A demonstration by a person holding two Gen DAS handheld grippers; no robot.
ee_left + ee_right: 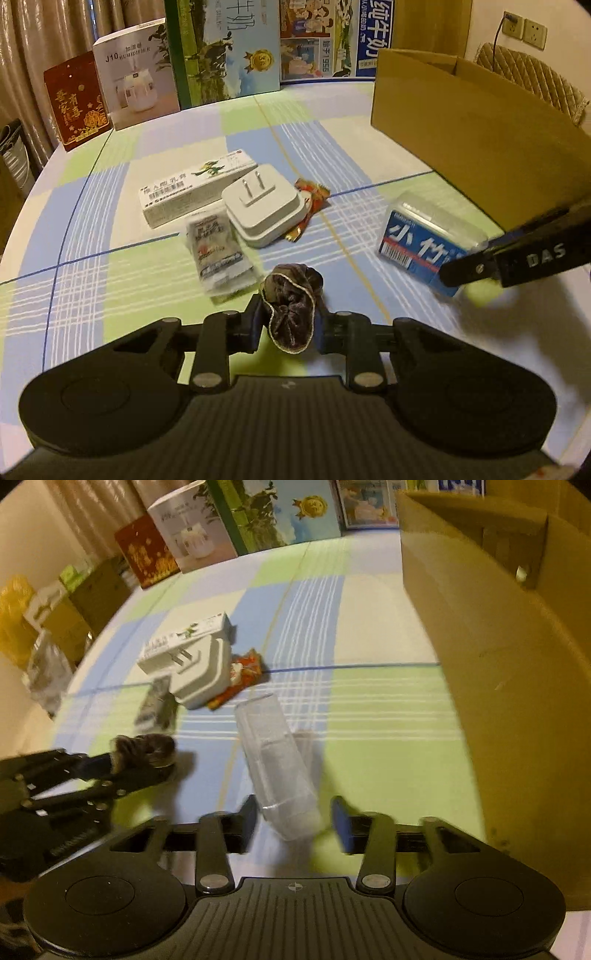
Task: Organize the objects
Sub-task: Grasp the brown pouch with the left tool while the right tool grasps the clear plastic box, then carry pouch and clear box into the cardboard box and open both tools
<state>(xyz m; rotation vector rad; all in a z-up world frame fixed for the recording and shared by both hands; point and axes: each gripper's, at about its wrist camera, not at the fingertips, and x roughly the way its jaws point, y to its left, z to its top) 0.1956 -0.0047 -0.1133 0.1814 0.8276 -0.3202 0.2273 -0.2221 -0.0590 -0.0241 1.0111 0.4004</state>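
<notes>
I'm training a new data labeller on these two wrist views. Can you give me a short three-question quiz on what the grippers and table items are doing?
1. True or false: the left gripper is shut on a brown velvet scrunchie.
2. Multiple choice: what lies between the fingers of the right gripper? A) the white plug adapter B) the clear plastic box C) the red snack packet
3. Fill in: the big open container on the right side of the table is a ____.

Key
1. True.
2. B; the fingers sit either side of it, not yet closed.
3. cardboard box.
</notes>
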